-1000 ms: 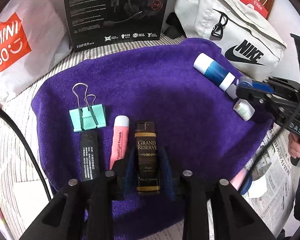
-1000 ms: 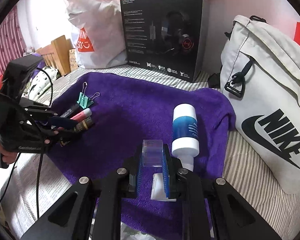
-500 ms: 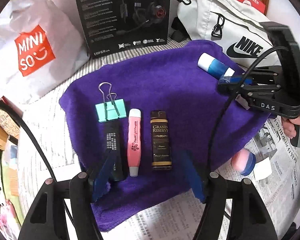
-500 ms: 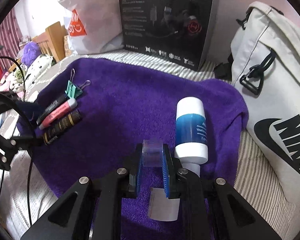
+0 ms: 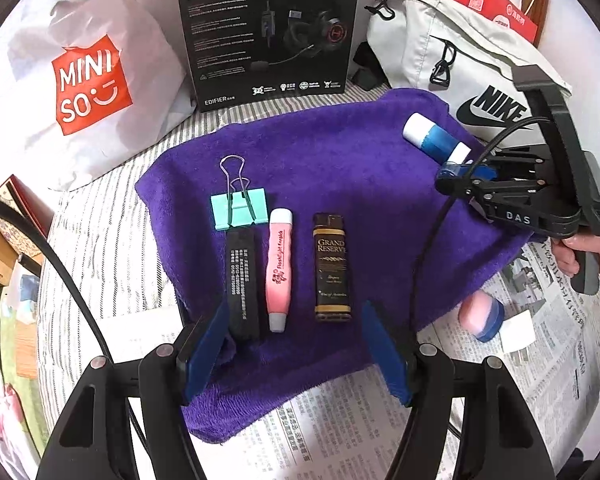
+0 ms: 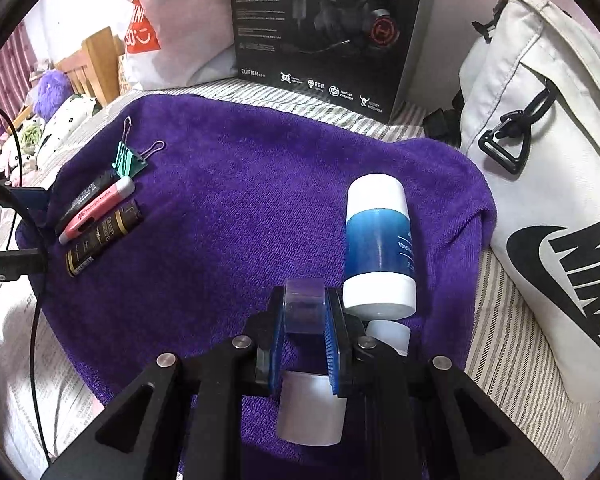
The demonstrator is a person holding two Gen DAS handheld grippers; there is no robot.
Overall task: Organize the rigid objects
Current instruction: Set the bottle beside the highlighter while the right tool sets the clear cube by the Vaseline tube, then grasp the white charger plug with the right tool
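On the purple towel [image 5: 340,168] lie a mint binder clip [image 5: 239,210], a black stick [image 5: 242,282], a pink flashlight eraser [image 5: 279,268] and a brown Grand Reserve lighter [image 5: 331,268] in a row. My left gripper [image 5: 296,354] is open and empty, just in front of them. My right gripper [image 6: 305,322] is shut on a small clear tape roll [image 6: 304,306], held above the towel next to a blue-and-white bottle [image 6: 380,246] and a small white cylinder [image 6: 388,334]. The row also shows in the right wrist view [image 6: 100,220].
A black headset box [image 5: 268,28], a white Miniso bag [image 5: 84,80] and a white Nike bag [image 5: 460,68] stand behind the towel. Newspaper [image 5: 340,432] lies in front, with a pink-and-blue round thing [image 5: 482,316] and a white slip [image 5: 518,334] at right.
My left gripper let go of the brown lighter, opened and drew back from the row. My right gripper, still shut on the tape roll, moved forward over the towel beside the bottle.
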